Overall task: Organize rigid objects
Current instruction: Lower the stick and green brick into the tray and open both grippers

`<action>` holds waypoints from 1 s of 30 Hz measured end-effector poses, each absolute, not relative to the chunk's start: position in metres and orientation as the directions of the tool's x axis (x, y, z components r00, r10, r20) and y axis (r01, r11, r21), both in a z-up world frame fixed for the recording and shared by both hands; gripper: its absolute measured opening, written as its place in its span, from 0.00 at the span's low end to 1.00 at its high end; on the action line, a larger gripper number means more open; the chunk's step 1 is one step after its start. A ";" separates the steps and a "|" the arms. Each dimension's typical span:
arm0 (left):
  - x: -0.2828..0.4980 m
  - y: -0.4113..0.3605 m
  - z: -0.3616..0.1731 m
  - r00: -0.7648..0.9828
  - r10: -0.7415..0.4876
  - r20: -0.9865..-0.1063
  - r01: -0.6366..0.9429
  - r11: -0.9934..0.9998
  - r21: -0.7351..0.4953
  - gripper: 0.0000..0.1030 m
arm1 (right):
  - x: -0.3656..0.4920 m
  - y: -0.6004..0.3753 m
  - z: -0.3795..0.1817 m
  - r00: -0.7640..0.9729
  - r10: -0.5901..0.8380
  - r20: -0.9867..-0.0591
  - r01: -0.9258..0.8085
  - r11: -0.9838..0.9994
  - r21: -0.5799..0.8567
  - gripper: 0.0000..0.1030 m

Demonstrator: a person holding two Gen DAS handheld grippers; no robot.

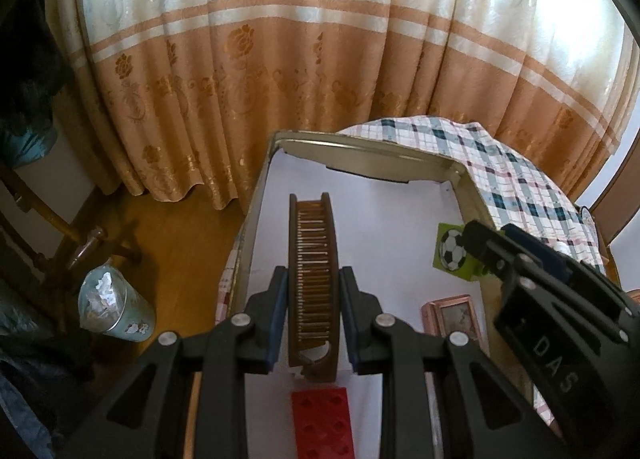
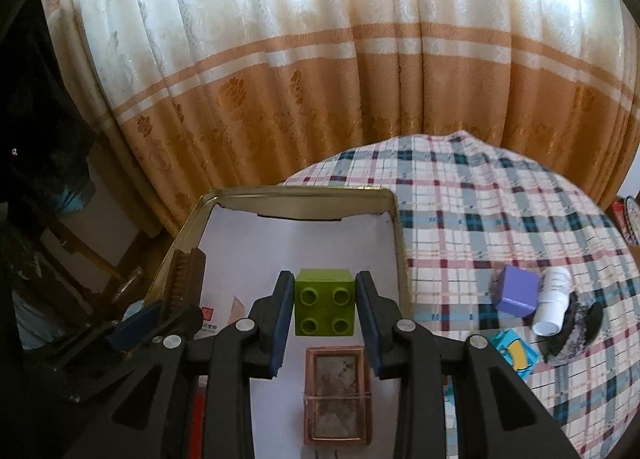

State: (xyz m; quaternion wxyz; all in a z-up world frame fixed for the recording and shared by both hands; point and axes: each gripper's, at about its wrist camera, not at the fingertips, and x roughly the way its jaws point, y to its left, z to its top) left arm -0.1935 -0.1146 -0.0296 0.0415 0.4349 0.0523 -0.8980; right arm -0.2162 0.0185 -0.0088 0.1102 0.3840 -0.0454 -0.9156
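Curtain (image 2: 320, 79), cream above and orange with flower pattern below, hangs across the background from 10 to 2 o'clock. Plaid tablecloth (image 2: 500, 211) covers the table at 3 o'clock. Wooden floor (image 1: 180, 251) shows at 8 o'clock, bearing a teal bin (image 1: 114, 309) holding crumpled paper. Wooden chair frame (image 1: 48, 227) stands at 9 o'clock.

Red brick (image 1: 322, 421) cut by bottom edge; blue card (image 2: 510, 353) half hidden.

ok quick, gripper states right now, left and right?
Left gripper: closed on the brown comb, over the tray.
Right gripper: closed on the green block, over the same tray.
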 end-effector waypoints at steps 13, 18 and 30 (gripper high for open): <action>-0.185 -0.100 -0.023 -0.629 -0.032 -0.777 0.119 -0.991 -0.055 0.94 | -0.195 0.034 0.002 -0.711 -0.320 -0.627 0.195 -0.945 0.262 0.74; -0.177 -0.092 -0.015 -0.655 -0.083 -0.751 0.124 -0.992 0.002 0.97 | -0.180 0.050 0.009 -0.749 -0.289 -0.597 0.153 -0.951 0.269 0.74; -0.158 -0.070 -0.016 -0.662 -0.062 -0.746 0.097 -0.995 -0.003 0.98 | -0.145 0.099 0.009 -0.801 -0.205 -0.563 0.052 -0.960 0.276 0.74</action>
